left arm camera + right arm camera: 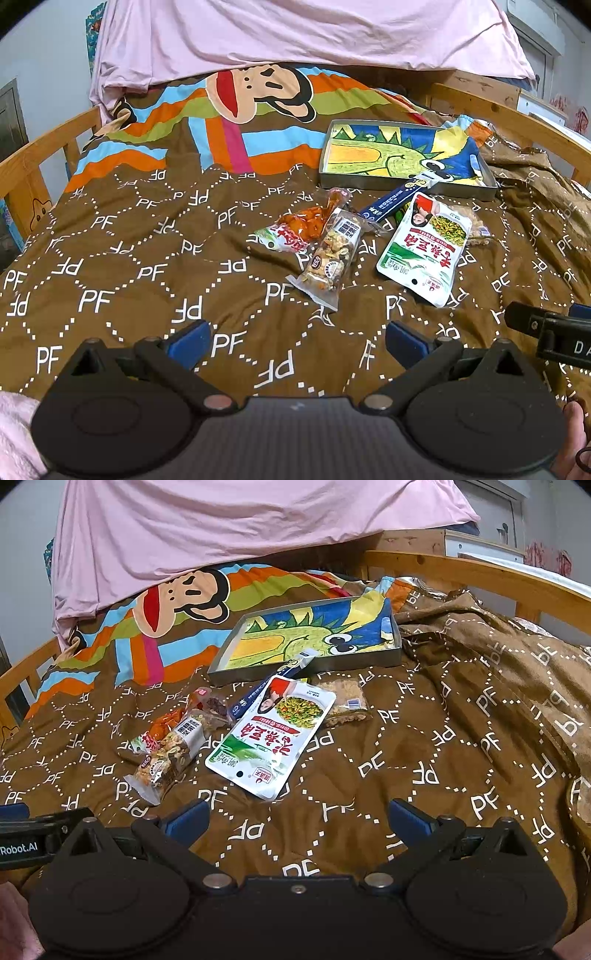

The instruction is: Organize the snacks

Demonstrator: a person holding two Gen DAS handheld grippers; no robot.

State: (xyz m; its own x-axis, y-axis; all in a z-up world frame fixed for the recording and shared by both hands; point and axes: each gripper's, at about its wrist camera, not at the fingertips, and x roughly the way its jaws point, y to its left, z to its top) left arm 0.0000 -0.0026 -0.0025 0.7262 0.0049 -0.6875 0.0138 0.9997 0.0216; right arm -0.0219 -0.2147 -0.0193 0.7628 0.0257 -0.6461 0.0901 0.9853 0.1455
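Snack packets clustered mid-frame on brown quilt, tray just behind — likely destination. Left gripper and right gripper spread, empty — poised low for first pick.

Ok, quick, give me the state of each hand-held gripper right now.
Left hand-held gripper: open, holding nothing, above the brown quilt.
Right hand-held gripper: open, holding nothing, short of the white-green pouch.

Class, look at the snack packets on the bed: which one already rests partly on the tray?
The long dark blue stick packet: its pale end lies over the near rim of the dinosaur tray. The other packets lie wholly on the brown blanket.
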